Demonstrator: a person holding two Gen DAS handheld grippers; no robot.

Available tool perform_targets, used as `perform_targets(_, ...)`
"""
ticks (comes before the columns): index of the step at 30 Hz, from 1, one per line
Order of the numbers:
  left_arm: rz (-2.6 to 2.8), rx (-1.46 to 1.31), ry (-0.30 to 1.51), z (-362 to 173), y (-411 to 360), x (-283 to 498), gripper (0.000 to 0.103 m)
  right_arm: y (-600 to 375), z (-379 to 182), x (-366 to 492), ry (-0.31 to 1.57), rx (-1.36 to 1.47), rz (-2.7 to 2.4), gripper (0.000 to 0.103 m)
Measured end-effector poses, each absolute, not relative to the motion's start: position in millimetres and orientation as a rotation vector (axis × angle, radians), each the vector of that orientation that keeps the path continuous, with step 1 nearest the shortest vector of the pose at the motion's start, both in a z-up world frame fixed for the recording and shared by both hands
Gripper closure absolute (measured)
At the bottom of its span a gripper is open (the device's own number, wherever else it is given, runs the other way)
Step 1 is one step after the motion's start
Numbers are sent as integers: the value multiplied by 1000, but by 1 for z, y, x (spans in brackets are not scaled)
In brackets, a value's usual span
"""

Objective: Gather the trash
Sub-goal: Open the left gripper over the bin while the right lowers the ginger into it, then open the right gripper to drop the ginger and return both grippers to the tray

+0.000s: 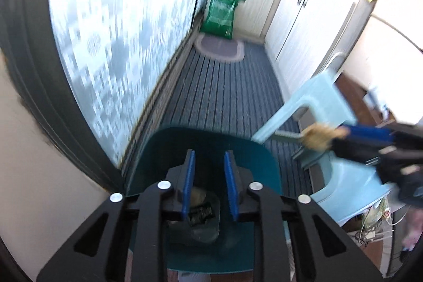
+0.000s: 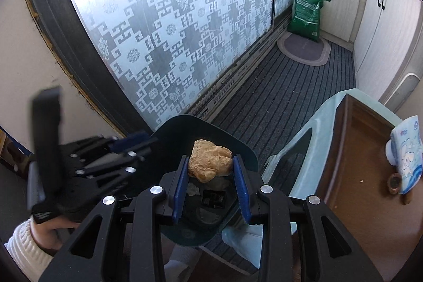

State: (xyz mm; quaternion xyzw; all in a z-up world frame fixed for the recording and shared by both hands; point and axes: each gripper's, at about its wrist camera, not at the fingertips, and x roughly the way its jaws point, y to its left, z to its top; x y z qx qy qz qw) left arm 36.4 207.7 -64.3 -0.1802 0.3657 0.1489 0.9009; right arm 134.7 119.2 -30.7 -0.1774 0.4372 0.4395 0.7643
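Note:
A dark teal bin [image 1: 211,147] [image 2: 246,157] stands on the floor below both grippers, with dark scraps and a black wrapper [image 2: 214,198] inside. My right gripper [image 2: 210,163] is shut on a crumpled tan wad of paper [image 2: 210,160] and holds it over the bin's mouth. It also shows in the left wrist view, blurred, with the wad [image 1: 321,136] at its tips. My left gripper [image 1: 208,163] is open and empty right above the bin; in the right wrist view it sits blurred at the bin's left rim [image 2: 132,143].
A pale blue plastic stool [image 1: 317,107] [image 2: 298,149] stands right of the bin beside a brown table [image 2: 357,163] carrying a tissue pack [image 2: 405,152]. A patterned glass door [image 2: 171,31] runs along the left. A green sack [image 2: 306,13], a mat and white cabinets [image 2: 383,31] stand beyond.

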Motion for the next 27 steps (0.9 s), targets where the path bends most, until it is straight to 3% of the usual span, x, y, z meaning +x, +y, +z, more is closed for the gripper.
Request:
perform_targets(7,315,-315,548,-20,195,9,92,133,-57,131,1013,-411,979,69)
perform_targets(19,308,-302,286,24,196,-26,93,168,-104,106,1084,-584,998,69)
perform_targets(27,284,-301,208,42,187,-41,93,179,-138,98,1183,-667,979,66)
